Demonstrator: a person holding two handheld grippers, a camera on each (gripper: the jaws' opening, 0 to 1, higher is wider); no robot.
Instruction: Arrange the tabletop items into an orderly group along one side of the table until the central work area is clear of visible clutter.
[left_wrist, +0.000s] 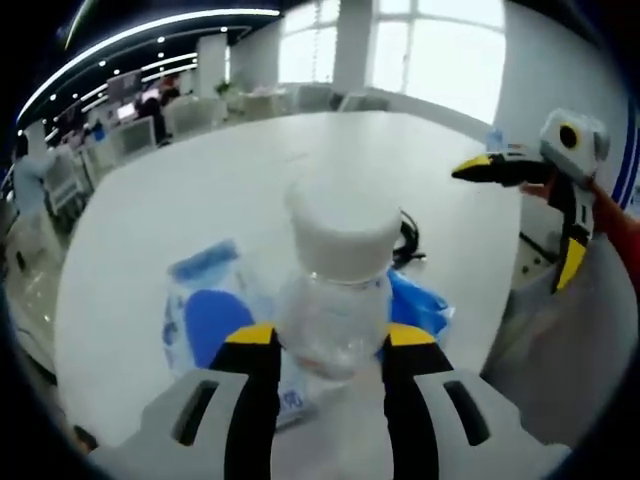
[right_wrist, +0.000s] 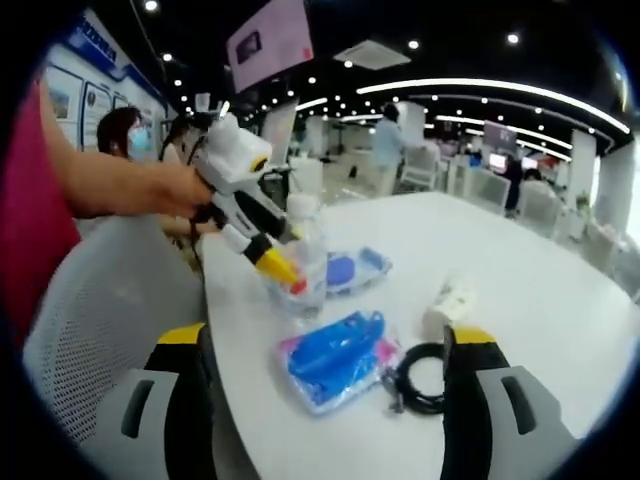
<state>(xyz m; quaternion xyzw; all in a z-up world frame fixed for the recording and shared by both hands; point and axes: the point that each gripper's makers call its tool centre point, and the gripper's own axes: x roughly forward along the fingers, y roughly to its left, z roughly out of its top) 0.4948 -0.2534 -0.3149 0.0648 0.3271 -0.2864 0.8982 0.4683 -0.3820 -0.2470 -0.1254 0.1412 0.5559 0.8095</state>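
Yellow-tipped grey hand-held gripper (left_wrist: 330, 345), red sleeve (right_wrist: 35, 200)

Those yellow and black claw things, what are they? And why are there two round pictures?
They are grabbing tools that a person holds, one in each hand. Each tool carries a little camera looking out along its own two jaws, so you get two pictures of the same white table.

In the left gripper view, the left gripper is squeezed around a clear plastic bottle with a white cap. The right gripper pokes in from the side.

In the right gripper view, the right gripper is open with nothing in it. You can see a hand working the left tool on the bottle.

Lying on the table: a blue packet, a coiled black cable, a small white object and another blue packet behind the bottle.
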